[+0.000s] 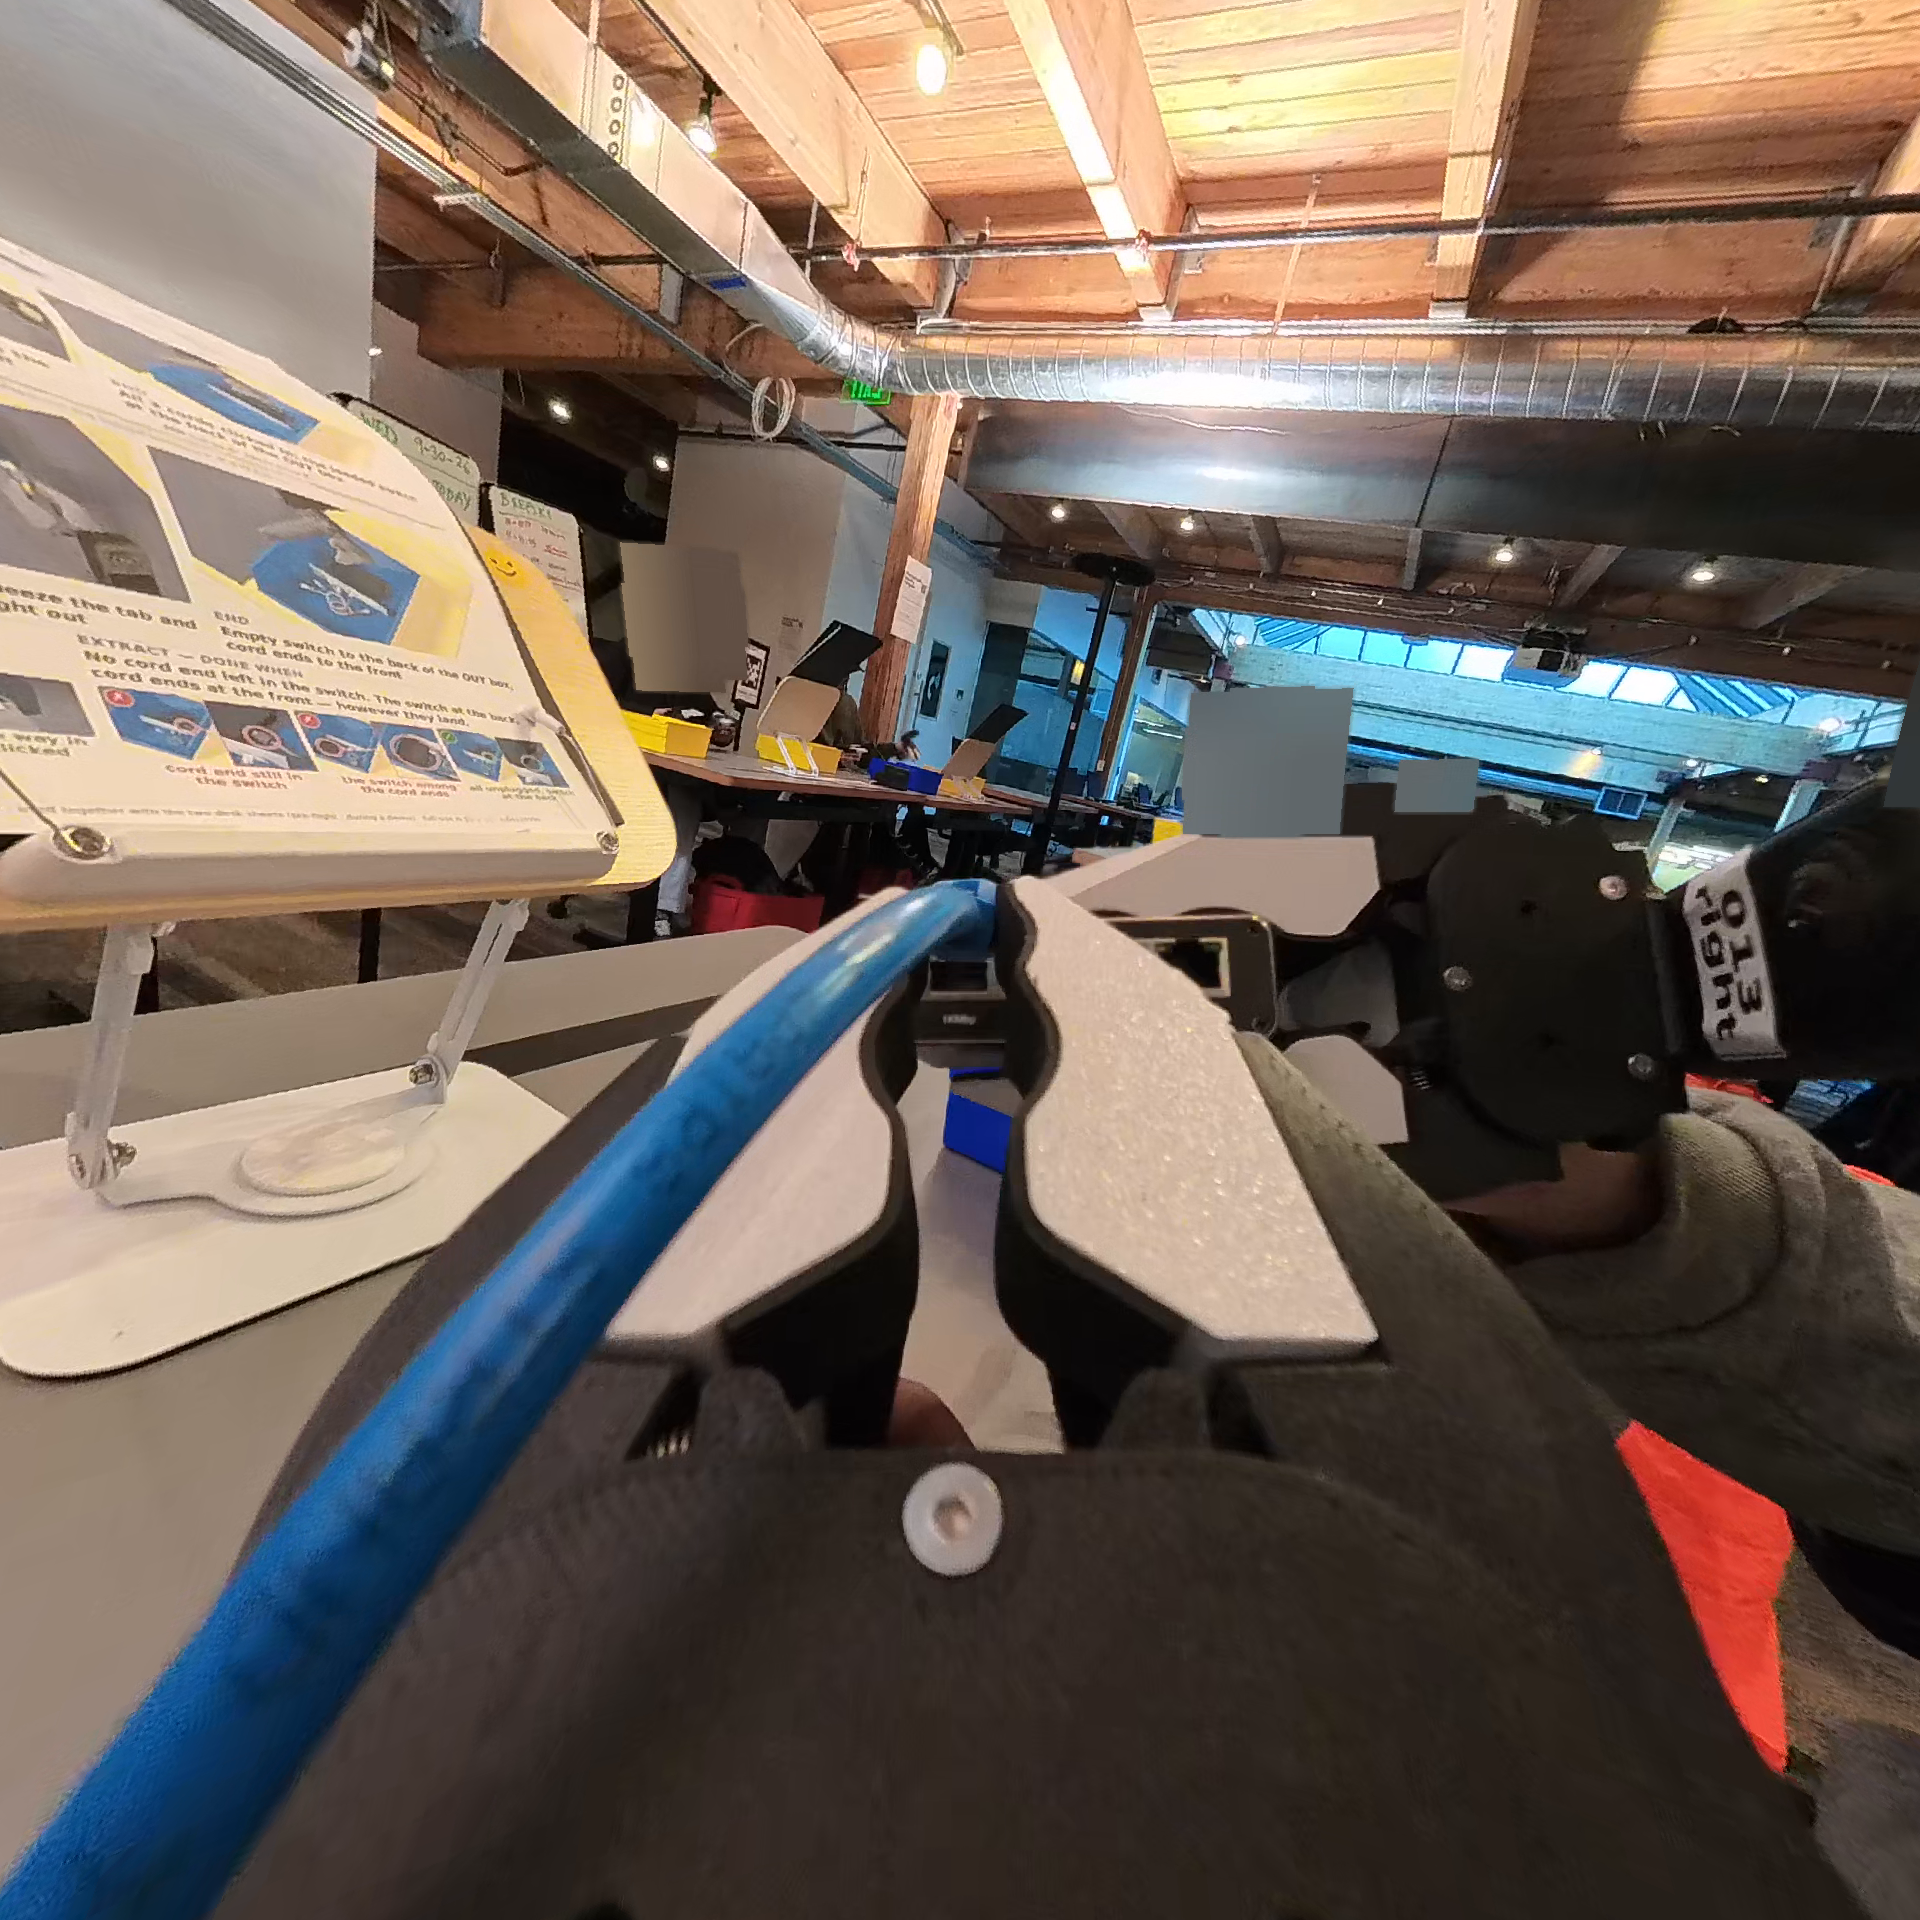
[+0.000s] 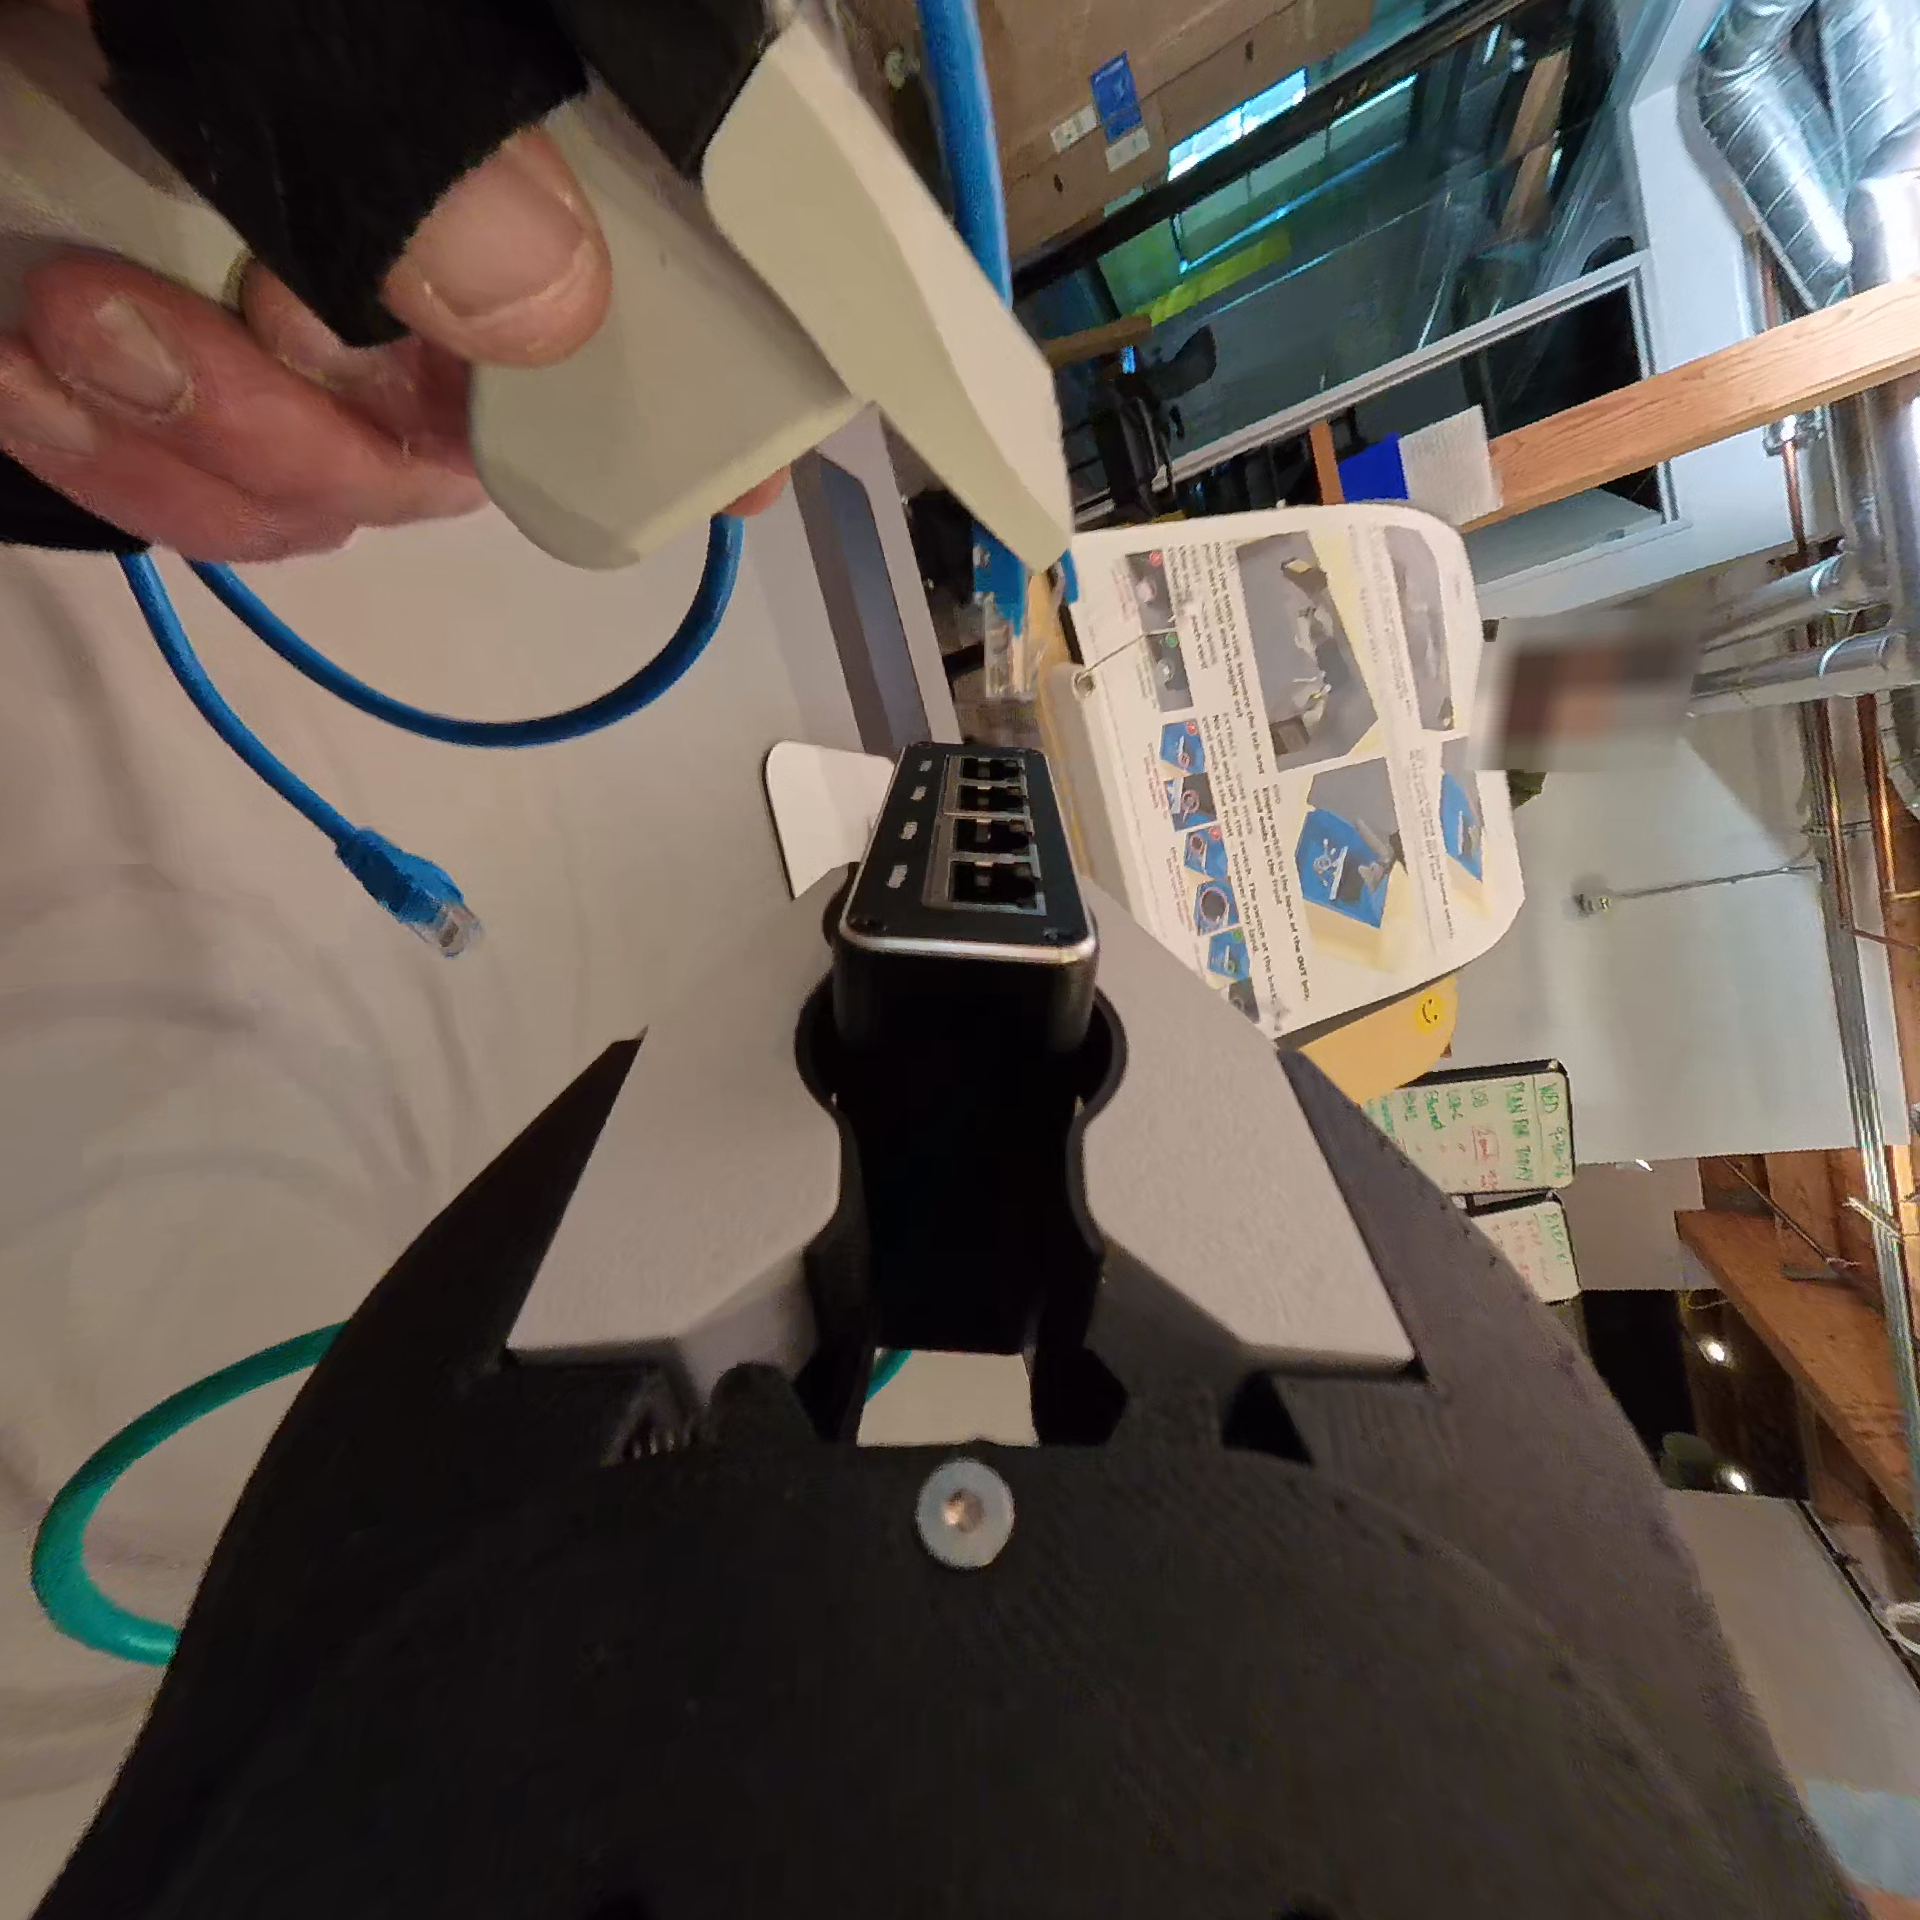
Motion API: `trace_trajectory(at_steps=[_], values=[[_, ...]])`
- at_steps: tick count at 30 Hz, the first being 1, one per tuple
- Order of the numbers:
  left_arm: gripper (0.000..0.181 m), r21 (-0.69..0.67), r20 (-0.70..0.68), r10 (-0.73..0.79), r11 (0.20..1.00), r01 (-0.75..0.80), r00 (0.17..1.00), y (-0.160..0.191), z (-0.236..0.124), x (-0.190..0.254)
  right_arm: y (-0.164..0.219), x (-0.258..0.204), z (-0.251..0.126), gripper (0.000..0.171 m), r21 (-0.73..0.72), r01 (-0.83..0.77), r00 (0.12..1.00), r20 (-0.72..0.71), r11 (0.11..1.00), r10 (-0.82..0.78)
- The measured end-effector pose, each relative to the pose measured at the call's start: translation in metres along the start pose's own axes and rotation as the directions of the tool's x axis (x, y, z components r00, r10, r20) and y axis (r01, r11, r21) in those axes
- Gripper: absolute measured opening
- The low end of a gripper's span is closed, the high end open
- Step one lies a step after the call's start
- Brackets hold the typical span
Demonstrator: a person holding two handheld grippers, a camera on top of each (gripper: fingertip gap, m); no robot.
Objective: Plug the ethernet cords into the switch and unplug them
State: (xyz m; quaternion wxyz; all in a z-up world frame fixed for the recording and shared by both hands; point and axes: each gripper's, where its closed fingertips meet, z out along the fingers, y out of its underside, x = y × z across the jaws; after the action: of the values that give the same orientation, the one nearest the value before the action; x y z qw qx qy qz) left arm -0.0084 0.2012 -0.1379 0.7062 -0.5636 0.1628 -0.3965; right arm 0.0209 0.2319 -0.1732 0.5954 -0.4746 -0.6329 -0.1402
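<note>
Left wrist view: left gripper point(image 1: 1000, 914) pinching the blue cord point(image 1: 644, 1164) just before the switch point(image 1: 1195, 961). Right wrist view: right gripper point(image 2: 961, 997) clamping the switch (ports all empty); green cord point(image 2: 94, 1527) lying loose, seen only here.

My left tongs point(image 1: 997, 914) hide the blue cord's point(image 1: 582, 1226) plug; the green cord point(image 2: 94, 1538) vanishes behind my right tongs point(image 2: 966, 997).

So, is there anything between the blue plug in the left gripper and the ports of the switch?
Nothing visible. The left gripper holds the blue cord's plug just in front of the switch, which the right gripper grips. The ports in view are empty, with open air between.
</note>
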Motion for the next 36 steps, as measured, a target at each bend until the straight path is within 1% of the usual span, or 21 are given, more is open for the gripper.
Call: trace_trajectory(at_steps=[7, 17, 23, 31, 36], values=[[0.011, -0.004, 0.014, -0.012, 1.0, 0.012, 1.0, 0.003, -0.001, -0.003, 0.015, -0.009, 0.007, 0.033, -0.106, 0.04, 0.999, 0.036, 0.994, -0.036], [0.011, 0.001, -0.009, 0.018, 1.0, -0.018, 1.0, -0.006, 0.0, 0.009, 0.01, -0.004, -0.001, 0.033, -0.119, 0.046, 0.999, 0.032, 0.992, -0.042], [0.011, 0.006, -0.008, 0.035, 0.999, -0.035, 0.999, -0.01, -0.001, 0.015, 0.0, 0.002, -0.01, 0.032, -0.098, 0.055, 0.998, -0.002, 0.994, -0.055], [0.012, 0.027, -0.015, 0.06, 0.998, -0.06, 0.998, -0.022, -0.005, 0.023, -0.017, 0.012, -0.028, 0.033, 0.014, 0.021, 0.999, -0.042, 1.0, -0.02], [0.011, 0.044, -0.037, 0.081, 0.996, -0.079, 0.996, -0.03, -0.002, 0.034, -0.023, 0.021, -0.035, 0.033, 0.036, 0.012, 0.998, -0.062, 0.999, -0.01]])
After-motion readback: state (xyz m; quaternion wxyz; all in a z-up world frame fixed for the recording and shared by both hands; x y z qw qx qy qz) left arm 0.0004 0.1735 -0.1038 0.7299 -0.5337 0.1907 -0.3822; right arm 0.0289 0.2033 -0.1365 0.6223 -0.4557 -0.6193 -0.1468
